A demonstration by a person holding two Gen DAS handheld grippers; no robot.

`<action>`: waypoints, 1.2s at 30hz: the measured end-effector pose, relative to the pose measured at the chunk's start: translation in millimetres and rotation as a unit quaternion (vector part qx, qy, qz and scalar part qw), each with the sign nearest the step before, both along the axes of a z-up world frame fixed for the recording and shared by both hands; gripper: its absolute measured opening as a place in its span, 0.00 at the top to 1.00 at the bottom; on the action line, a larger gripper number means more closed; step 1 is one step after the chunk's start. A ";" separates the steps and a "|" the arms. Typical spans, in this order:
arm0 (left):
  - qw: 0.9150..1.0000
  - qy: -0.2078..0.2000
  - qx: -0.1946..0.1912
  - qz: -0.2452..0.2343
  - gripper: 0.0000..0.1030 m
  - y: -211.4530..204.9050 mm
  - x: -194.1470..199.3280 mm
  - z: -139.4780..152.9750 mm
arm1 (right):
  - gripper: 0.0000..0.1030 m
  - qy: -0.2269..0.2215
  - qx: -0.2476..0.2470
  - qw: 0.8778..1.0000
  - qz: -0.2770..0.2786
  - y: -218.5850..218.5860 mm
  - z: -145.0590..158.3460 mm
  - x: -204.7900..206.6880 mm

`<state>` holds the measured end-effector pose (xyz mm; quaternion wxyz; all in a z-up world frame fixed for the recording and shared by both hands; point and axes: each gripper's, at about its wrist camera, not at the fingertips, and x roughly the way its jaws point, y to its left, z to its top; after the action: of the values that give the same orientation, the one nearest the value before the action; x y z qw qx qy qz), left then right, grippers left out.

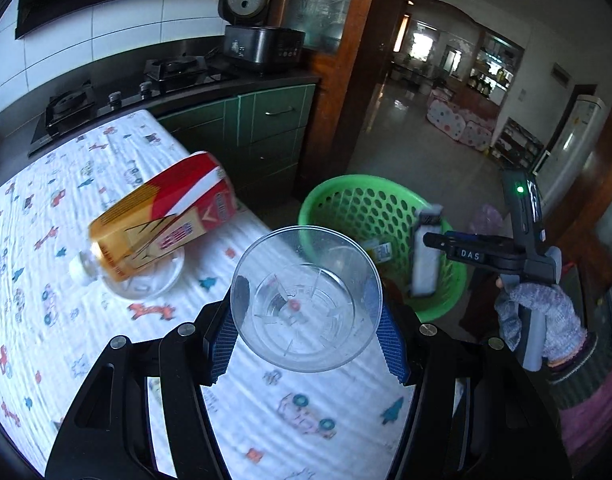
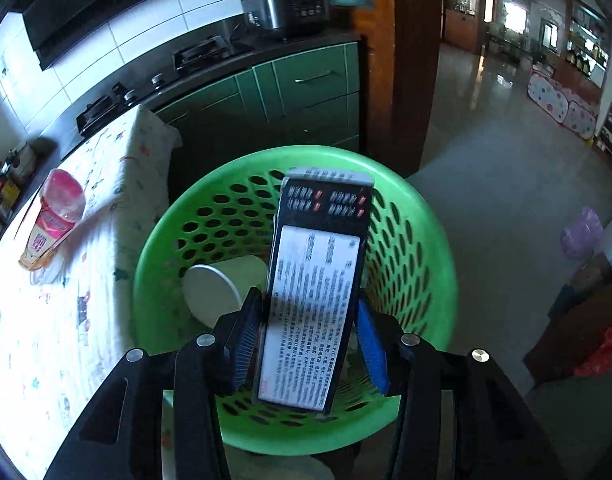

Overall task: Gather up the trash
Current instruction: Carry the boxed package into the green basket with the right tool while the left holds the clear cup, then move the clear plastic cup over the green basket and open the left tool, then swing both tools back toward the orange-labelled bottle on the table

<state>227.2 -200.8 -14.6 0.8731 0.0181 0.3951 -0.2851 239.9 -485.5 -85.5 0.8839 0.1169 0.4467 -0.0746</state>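
Note:
My left gripper [image 1: 306, 300] is shut on a clear plastic cup [image 1: 306, 240], held rim-forward above the table's edge. Behind it on the patterned tablecloth [image 1: 37, 208] lies a tilted drink bottle [image 1: 157, 220] with a red and gold label, also seen from the right wrist as the bottle [image 2: 55, 220]. My right gripper [image 2: 310, 304] is shut on a long black and white printed box [image 2: 318, 280], which hangs upright over the green perforated basket [image 2: 153, 264]. From the left wrist, the box [image 1: 426, 256] and basket [image 1: 346, 186] sit beside the table. A white paper cup [image 2: 217, 288] lies inside the basket.
Green cabinets [image 1: 265, 128] under a dark counter with a gas stove [image 1: 173, 68] and an open rice cooker [image 1: 261, 44] stand behind the table. A wooden door frame [image 2: 410, 80] and a shiny tiled floor [image 2: 486, 160] lie right. A gloved hand [image 1: 542, 320] grips the right tool.

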 end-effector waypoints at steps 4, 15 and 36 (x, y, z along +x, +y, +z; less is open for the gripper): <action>1.000 0.001 0.000 -0.014 0.42 -25.9 3.4 1.7 | 0.49 -0.009 -0.001 1.000 -0.004 -8.8 0.3 -3.8; 0.998 0.036 0.003 -0.055 0.42 -96.1 24.4 -19.5 | 0.43 -0.049 -0.007 0.999 0.003 -20.2 19.7 -39.0; 0.993 0.081 0.022 -0.079 0.31 -149.1 34.5 -56.9 | 0.37 -0.065 0.024 0.997 -0.018 -40.4 8.7 -71.2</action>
<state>261.7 -349.9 -71.5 0.8122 0.0452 0.4683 -0.3449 168.7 -525.9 -76.8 0.9064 0.1507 0.3880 -0.0718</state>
